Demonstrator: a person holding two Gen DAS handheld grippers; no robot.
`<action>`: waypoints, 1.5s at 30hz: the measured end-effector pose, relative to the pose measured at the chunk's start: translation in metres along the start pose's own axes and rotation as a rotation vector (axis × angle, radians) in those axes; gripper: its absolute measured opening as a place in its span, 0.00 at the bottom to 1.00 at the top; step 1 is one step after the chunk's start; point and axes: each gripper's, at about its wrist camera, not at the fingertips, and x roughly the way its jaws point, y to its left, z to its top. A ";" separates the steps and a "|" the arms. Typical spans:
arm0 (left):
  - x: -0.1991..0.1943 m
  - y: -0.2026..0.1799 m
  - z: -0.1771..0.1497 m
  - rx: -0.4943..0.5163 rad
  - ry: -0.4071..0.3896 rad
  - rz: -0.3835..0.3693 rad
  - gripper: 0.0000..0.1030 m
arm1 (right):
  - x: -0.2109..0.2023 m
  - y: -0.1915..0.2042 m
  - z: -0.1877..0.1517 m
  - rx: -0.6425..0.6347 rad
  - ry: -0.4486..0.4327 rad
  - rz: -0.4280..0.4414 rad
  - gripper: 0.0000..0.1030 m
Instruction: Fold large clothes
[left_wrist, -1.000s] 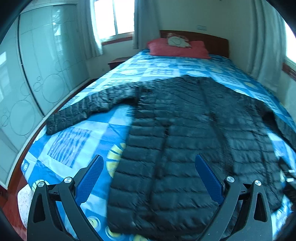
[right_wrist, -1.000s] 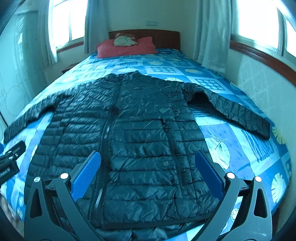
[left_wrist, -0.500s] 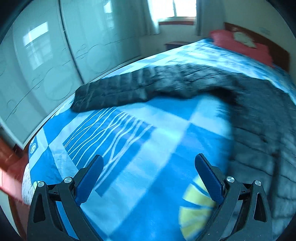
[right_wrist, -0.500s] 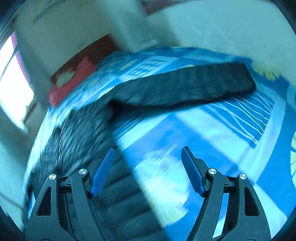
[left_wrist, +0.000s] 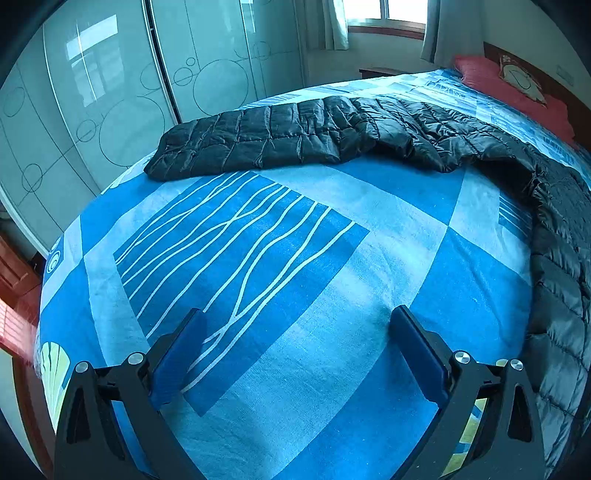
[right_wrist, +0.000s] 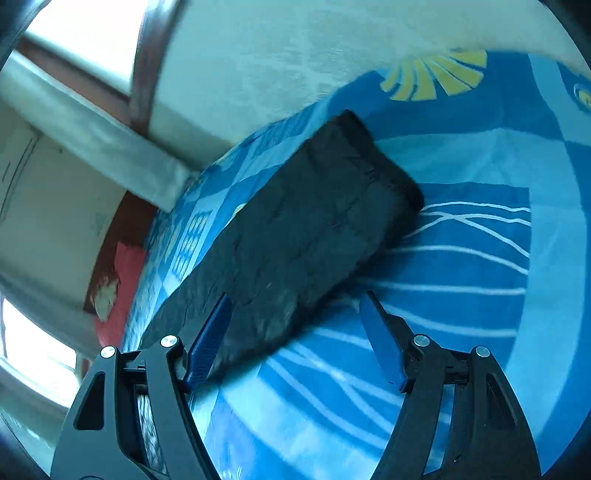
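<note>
A black quilted puffer jacket (left_wrist: 546, 229) lies spread flat on a blue patterned bed (left_wrist: 295, 258). Its left sleeve (left_wrist: 258, 140) stretches out towards the bed's left edge in the left wrist view. My left gripper (left_wrist: 295, 332) is open and empty over bare bedspread, some way short of that sleeve. The jacket's right sleeve (right_wrist: 314, 221) shows in the right wrist view, which is rolled sideways. My right gripper (right_wrist: 295, 317) is open and empty, close to this sleeve, with its left finger (right_wrist: 210, 339) in front of the sleeve and the cuff (right_wrist: 384, 166) farther ahead.
Glass wardrobe doors (left_wrist: 110, 92) run along the bed's left side. A red pillow (left_wrist: 513, 88) lies by the headboard. A wall (right_wrist: 295, 55) and window sill border the bed's right side. A red wooden bed frame (left_wrist: 18, 295) edges the foot.
Both grippers have swung outward from the jacket's hem: the left towards the left sleeve, the right towards the right sleeve, rolling sideways. Both stay open.
</note>
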 end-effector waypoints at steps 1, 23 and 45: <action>0.000 0.000 -0.001 0.003 -0.003 0.004 0.96 | 0.002 -0.001 0.003 -0.004 -0.017 0.011 0.70; 0.004 -0.005 -0.002 0.011 -0.016 0.023 0.96 | -0.006 0.103 -0.002 -0.364 -0.148 0.072 0.08; 0.004 0.000 -0.005 -0.013 -0.028 -0.005 0.96 | 0.044 0.413 -0.433 -1.097 0.355 0.421 0.08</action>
